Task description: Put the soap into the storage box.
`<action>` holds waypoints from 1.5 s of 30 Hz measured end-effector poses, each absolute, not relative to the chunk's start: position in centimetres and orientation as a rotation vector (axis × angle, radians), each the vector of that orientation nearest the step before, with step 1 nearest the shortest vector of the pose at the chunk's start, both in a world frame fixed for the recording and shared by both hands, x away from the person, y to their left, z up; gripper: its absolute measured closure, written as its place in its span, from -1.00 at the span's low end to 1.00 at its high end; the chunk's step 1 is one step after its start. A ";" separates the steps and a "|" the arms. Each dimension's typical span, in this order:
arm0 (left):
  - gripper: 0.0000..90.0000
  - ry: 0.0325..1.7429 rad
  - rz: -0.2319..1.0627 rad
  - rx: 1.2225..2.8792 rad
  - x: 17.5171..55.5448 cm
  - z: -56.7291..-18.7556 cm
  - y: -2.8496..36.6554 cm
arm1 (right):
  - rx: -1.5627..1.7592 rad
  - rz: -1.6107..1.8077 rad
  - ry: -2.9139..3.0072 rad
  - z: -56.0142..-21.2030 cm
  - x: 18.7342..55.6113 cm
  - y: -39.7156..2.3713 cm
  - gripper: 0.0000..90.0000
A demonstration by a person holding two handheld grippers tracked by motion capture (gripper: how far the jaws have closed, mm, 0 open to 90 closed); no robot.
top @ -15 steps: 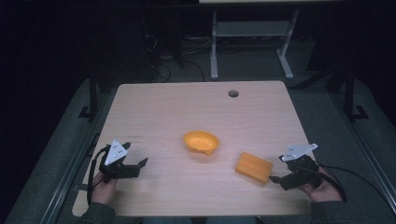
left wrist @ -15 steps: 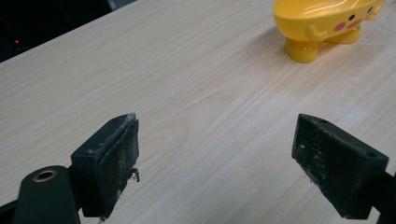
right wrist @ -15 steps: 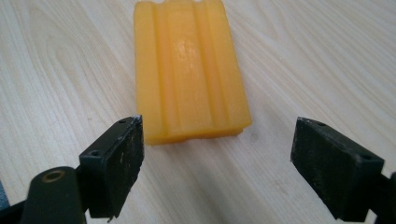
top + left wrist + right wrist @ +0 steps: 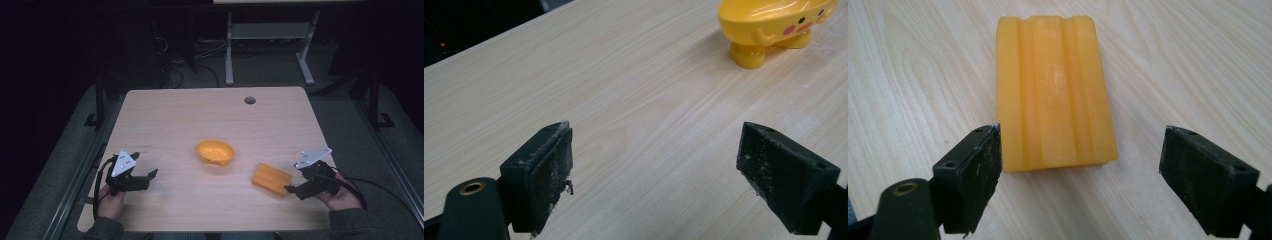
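An orange ridged soap bar (image 4: 271,179) (image 4: 1054,90) lies flat on the wooden table (image 4: 210,115), right of centre. My right gripper (image 4: 292,189) (image 4: 1098,175) is open just short of the bar's near end, jaws wide and empty. A yellow-orange soap dish (image 4: 215,152) (image 4: 774,27) with small feet and a painted face stands at the table's middle. Near the left front edge my left gripper (image 4: 147,176) (image 4: 669,175) is open and empty, pointing towards the dish from a distance.
A round cable hole (image 4: 249,100) sits near the table's far edge. Behind the table stands a white metal frame (image 4: 270,45) among floor cables. A hand holds each gripper at the table's front corners.
The right gripper has crept slightly towards the soap bar. The left gripper has barely moved.
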State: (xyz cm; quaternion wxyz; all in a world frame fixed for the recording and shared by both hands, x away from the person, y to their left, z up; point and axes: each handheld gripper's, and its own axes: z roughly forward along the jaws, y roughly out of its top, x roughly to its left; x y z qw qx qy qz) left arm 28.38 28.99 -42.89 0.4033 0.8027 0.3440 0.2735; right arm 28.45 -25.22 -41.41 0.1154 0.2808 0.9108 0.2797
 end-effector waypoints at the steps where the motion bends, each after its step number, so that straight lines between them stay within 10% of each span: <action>1: -0.69 0.869 0.692 2.025 28.4 -42.9 29.0 | 0.820 0.806 2.677 -41.3 28.7 -25.0 -0.63; 45: -0.69 0.868 0.692 2.015 28.4 -42.8 29.2 | 0.705 0.702 2.826 -42.8 31.9 -20.2 -0.68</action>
